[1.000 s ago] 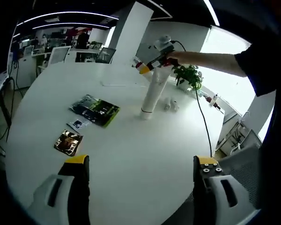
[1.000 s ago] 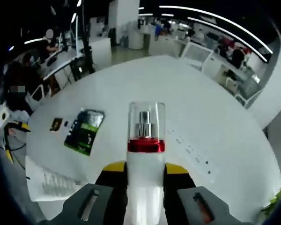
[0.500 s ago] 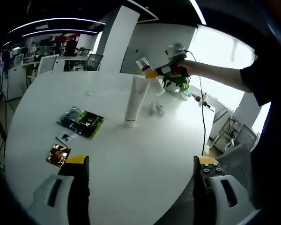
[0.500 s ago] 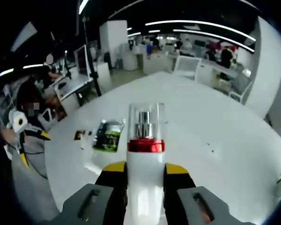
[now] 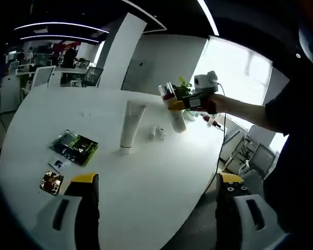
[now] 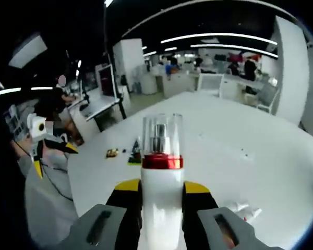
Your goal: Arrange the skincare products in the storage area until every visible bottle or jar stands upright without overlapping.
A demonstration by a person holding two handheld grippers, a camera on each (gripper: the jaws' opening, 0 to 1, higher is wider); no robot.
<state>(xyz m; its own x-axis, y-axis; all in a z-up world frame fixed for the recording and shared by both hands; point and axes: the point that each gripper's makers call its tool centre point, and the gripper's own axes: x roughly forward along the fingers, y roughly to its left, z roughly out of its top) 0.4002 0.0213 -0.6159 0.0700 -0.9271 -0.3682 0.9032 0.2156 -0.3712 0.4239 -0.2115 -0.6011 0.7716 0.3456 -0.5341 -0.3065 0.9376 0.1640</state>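
White fills most of both views: a broad round surface (image 5: 146, 172) carries the skincare things. The right tongs (image 6: 161, 195) are clamped on a white pump bottle (image 6: 161, 208) with a red collar and a clear cap, its body squeezed between the two yellow-tipped jaws and its cap pointing straight out ahead of them. In the left gripper view the same right tongs (image 5: 190, 102) come in from the right, held in a person's hand, and carry the bottle (image 5: 173, 112) in the air above the surface, tilted, with its cap up and to the left.

The left tongs (image 5: 156, 179) stand apart, with nothing between the jaws. Ahead of them, well out on the surface, a tall white tube (image 5: 131, 125) stands upright on its cap. Just to the right of the tube lie small white pieces (image 5: 156, 132), too small to tell what they are. To the left of the tube, nearer the left jaw, lie a dark green packet (image 5: 74, 146), a small pale sachet (image 5: 57, 164) and a gold-brown sachet (image 5: 51, 181), all flat.

In the right gripper view, the left tongs (image 6: 41, 151) appear far off to the left.
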